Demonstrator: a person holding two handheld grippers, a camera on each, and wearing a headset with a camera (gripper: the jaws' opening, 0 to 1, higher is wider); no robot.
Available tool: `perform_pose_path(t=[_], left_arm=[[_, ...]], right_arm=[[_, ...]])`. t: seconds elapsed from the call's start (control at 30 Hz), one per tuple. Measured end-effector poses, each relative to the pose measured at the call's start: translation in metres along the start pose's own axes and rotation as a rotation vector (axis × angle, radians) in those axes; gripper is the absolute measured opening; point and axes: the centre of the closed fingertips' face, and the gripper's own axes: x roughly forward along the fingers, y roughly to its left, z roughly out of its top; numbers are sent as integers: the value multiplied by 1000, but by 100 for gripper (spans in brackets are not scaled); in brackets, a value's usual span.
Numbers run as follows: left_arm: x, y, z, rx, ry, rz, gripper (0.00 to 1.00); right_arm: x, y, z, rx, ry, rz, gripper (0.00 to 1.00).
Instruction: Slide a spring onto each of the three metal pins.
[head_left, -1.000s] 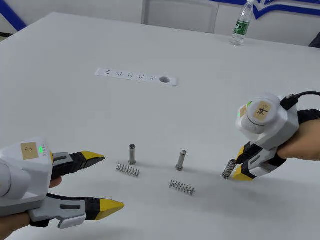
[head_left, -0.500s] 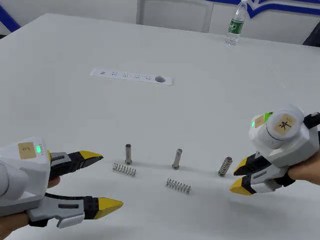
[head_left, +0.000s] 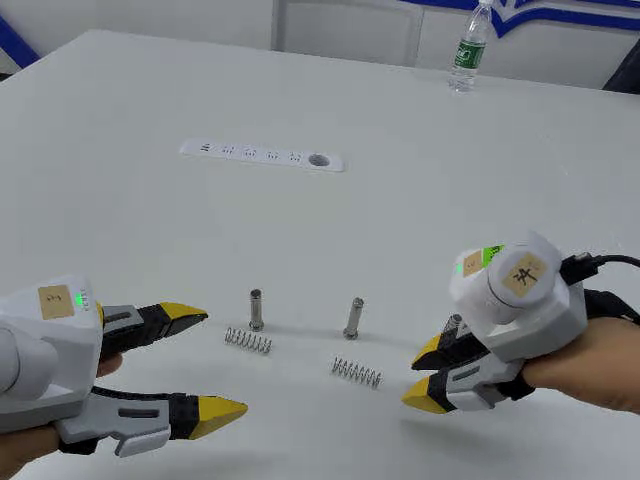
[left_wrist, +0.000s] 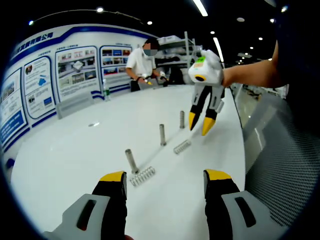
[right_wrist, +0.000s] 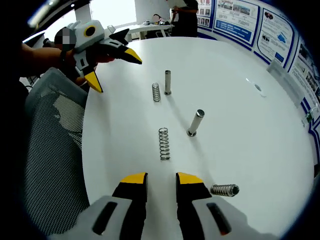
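Three metal pins stand upright in a row on the white table (head_left: 150, 220): the left pin (head_left: 256, 308), the middle pin (head_left: 353, 317) and the right pin (head_left: 453, 322), which wears a spring (left_wrist: 182, 119) and is half hidden behind my right gripper (head_left: 421, 377). One loose spring (head_left: 248, 341) lies by the left pin, another (head_left: 357, 373) in front of the middle pin. My right gripper, open and holding nothing, sits just right of that second spring (right_wrist: 163, 144). At the near left my left gripper (head_left: 218, 363) is wide open and holds nothing, with the first spring (left_wrist: 143, 176) just ahead.
A white power strip (head_left: 260, 155) lies further back on the table. A water bottle (head_left: 468, 50) stands at the far edge. A mesh chair (right_wrist: 50, 125) is beside the near table edge. A person (left_wrist: 142, 62) stands beyond the table.
My right gripper let go of the spring on the right pin, drew back, then moved left and nearer, now covering part of that pin. The left gripper stayed put.
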Motion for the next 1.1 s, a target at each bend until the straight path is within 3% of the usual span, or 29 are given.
perform_pose_path(t=[0.3, 1.1], left_arm=[[3, -3, 0, 0, 1, -7, 63], [9, -10, 2, 7, 4, -32, 61]], right_arm=[[17, -2, 16, -11, -26, 0, 23], [37, -4, 14, -52, -1, -3, 15]])
